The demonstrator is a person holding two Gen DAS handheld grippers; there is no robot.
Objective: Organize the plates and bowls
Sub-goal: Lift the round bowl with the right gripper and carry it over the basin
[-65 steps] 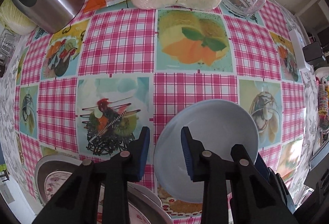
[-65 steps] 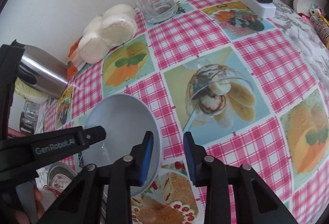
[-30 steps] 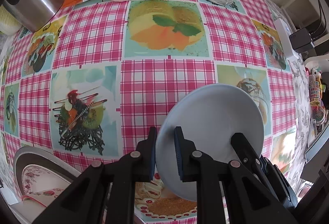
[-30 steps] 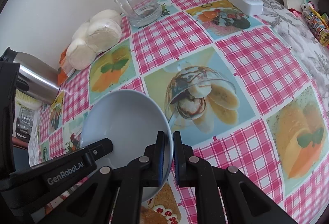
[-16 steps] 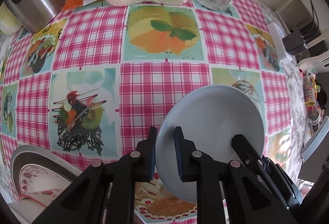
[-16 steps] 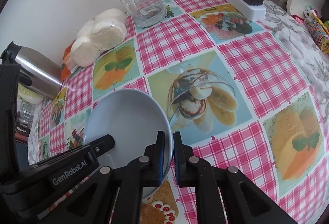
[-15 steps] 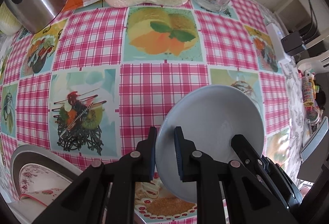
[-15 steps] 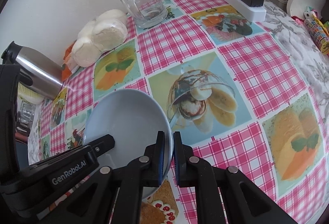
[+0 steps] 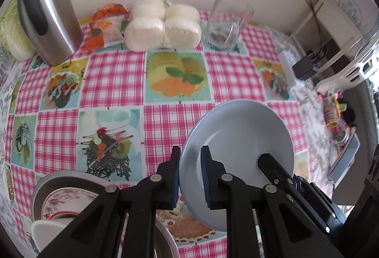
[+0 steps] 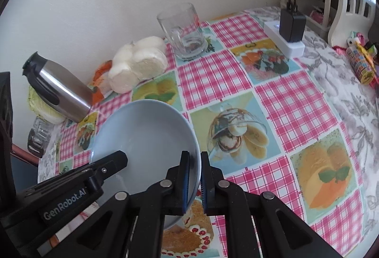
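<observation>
Both tongs, left and right, have lifted the blue bowl off the worktop, clamped on opposite rims; stack's at 7 o'clock, so that's next.

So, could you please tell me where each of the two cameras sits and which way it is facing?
Left wrist: sits on the left gripper, looking steeply down over the checked tablecloth towards the wall; its fingers pinch the blue bowl, and the right gripper's finger shows.
Right wrist: sits on the right gripper, looking down and across to the charger; the left gripper enters at left.
Shared: bowl, glass mug, buns, steel flask.
</observation>
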